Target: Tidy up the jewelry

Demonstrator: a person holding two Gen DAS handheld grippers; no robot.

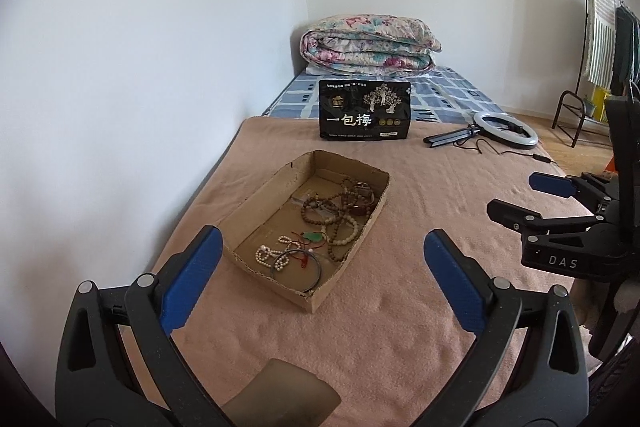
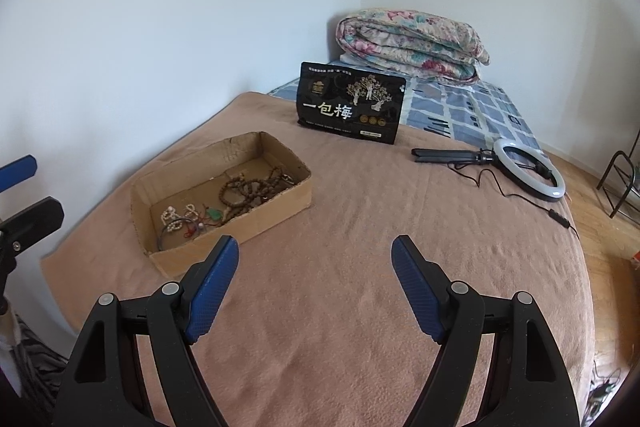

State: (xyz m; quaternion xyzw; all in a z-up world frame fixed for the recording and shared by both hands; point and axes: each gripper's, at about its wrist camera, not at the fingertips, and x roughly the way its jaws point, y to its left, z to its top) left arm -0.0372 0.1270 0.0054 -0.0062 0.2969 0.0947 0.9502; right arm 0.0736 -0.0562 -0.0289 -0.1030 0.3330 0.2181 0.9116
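While both my claws hang released, left gripper [image 1: 322,247] and right gripper [image 2: 315,253] empty, the shallow brown cardboard tray [image 1: 260,195] of beaded jewelry [image 1: 340,211] sits near the pink blanket's [image 1: 400,307] left edge.

This is a bedroom in a home. A bed fills a corner of plain white walls, its mattress in a blue-and-white checked sheet [image 1: 436,91] with a pinkish-brown fleece blanket [image 2: 340,267] spread over the near part. A folded floral quilt [image 1: 368,43] lies at the far end against the corner. Beside the bed, on a wooden floor [image 1: 528,119], stands a black metal clothes rack [image 1: 592,39] hung with a striped cloth and dark garments. A white ring light on a small black tripod [image 2: 528,171] lies on the blanket.
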